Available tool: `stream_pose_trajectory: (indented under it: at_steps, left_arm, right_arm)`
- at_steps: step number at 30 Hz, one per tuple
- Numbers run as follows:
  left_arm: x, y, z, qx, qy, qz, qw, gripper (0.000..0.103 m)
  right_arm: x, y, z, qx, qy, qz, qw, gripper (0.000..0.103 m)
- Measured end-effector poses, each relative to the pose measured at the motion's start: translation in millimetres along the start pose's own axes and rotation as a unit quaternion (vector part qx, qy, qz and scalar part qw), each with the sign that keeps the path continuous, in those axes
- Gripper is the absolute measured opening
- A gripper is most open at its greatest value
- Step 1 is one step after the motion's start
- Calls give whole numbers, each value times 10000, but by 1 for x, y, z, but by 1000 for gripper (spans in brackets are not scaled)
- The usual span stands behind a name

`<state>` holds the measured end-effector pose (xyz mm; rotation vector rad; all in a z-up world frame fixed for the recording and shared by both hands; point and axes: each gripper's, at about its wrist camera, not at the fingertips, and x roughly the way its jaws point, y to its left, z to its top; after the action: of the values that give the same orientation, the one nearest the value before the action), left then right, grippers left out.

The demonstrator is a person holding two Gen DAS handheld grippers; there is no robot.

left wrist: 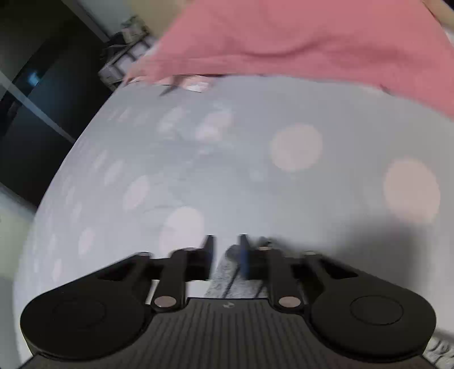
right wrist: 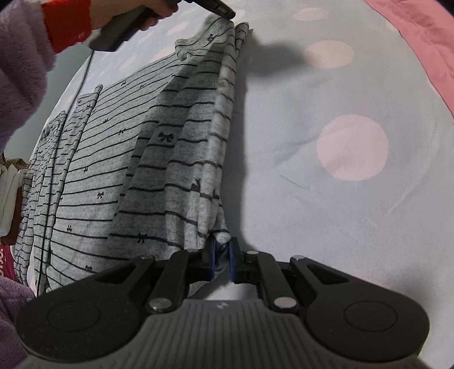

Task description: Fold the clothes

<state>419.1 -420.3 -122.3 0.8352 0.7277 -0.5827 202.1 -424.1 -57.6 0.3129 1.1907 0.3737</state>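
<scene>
Landmark: the pale grey-blue bed sheet (right wrist: pixel 326 198) with large pink dots, spread flat and filling most of both views.
Garment: a grey garment (right wrist: pixel 119 159) with thin dark stripes and small bow prints lay on the sheet, toward the left side of the right wrist view; most of it was flat, while its right-hand edge was gathered into a long raised fold running from the near gripper to the far one.
Right gripper: the right gripper (right wrist: pixel 222 262) sat low over the sheet at the near end of that fold; its blue-padded jaws stood nearly together and pinched a bunched corner of the garment.
Left gripper: the left gripper (left wrist: pixel 227 255) was blurred in its own view, its jaws parted by a narrow gap; striped grey cloth showed in the gap near the base, but whether the pads pressed on it could not be told.
Left gripper from afar: at the top of the right wrist view its tip met the far end of the fold above the sheet.
Hand: a hand (right wrist: pixel 136 14) gripped the handle, with a red cuff and a fuzzy lilac sleeve (right wrist: pixel 20 65) behind it.
Pink blanket: a pink blanket (left wrist: pixel 312 37) lay along the sheet's far edge.
</scene>
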Motion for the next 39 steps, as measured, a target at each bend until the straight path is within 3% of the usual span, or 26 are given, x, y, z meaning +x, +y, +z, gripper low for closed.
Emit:
stream_pose_trajectory:
  at_steps: [2, 6, 9, 12, 17, 18, 19, 21, 23, 24, 26, 29, 31, 32, 34, 35, 38, 39]
  left_arm:
    - [-16, 17, -10, -320, -153, -14, 9994, 40]
    - [-33, 51, -37, -1218, 35, -164, 9924, 41]
    - [-35, 70, -70, -1971, 162, -412, 9794, 41]
    - [-29, 80, -99, -2639, 142, -715, 9618, 42]
    - [-14, 84, -128, -3314, -130, -904, 9391, 41]
    - [-11, 85, -131, -3421, -263, -998, 9340, 36]
    - [-11, 86, -132, -3441, -295, -1056, 9325, 21]
    - [-6, 86, -129, -3233, -240, -925, 9414, 2]
    - [-6, 86, -122, -2891, -411, -841, 9527, 2]
    - [-6, 87, -119, -2761, -487, -767, 9568, 1]
    - [-8, 95, -113, -2595, -617, -629, 9617, 1]
    - [-6, 98, -107, -2443, -652, -552, 9659, 1]
    - [-3, 92, -107, -2407, -496, -605, 9674, 2]
    - [-3, 87, -109, -2376, -425, -481, 9692, 6]
    - [-14, 83, -118, -2398, -412, -333, 9694, 36]
    - [-22, 82, -124, -2437, -442, -276, 9685, 42]
    - [-60, 78, -148, -2512, -541, -249, 9661, 44]
    - [-77, 75, -159, -2517, -562, -352, 9655, 44]
  right_arm:
    - [-6, -2, -2, 63, -44, 14, 10000, 15]
    - [-35, -3, -2, 48, -535, -252, 9982, 16]
    - [-50, -2, -2, 109, -825, -137, 9964, 18]
    - [-47, 10, -3, -146, -850, -135, 9962, 47]
    - [-24, 19, -9, -406, -498, -58, 9979, 49]
    - [-19, 19, -11, -430, -443, -119, 9980, 49]
    - [-16, 18, -12, -454, -399, -194, 9980, 48]
    - [-9, 13, -15, -380, -340, -235, 9984, 47]
    - [-5, 4, -16, -96, -329, -41, 9994, 33]
    - [-1, 0, -16, 54, -292, 108, 9995, 17]
    - [-1, -1, -19, 63, -298, 116, 9995, 14]
    - [-10, 6, -17, -143, -454, -257, 9985, 9]
    - [-11, 11, -13, -242, -540, -460, 9972, 9]
    - [-8, 12, -12, -265, -530, -489, 9970, 9]
    - [-2, 16, -12, -429, -400, -627, 9963, 9]
    - [-1, 15, -13, -464, -318, -654, 9963, 9]
    - [-5, 11, -12, -266, -409, -639, 9968, 14]
    - [-9, 10, -12, -262, -465, -757, 9957, 20]
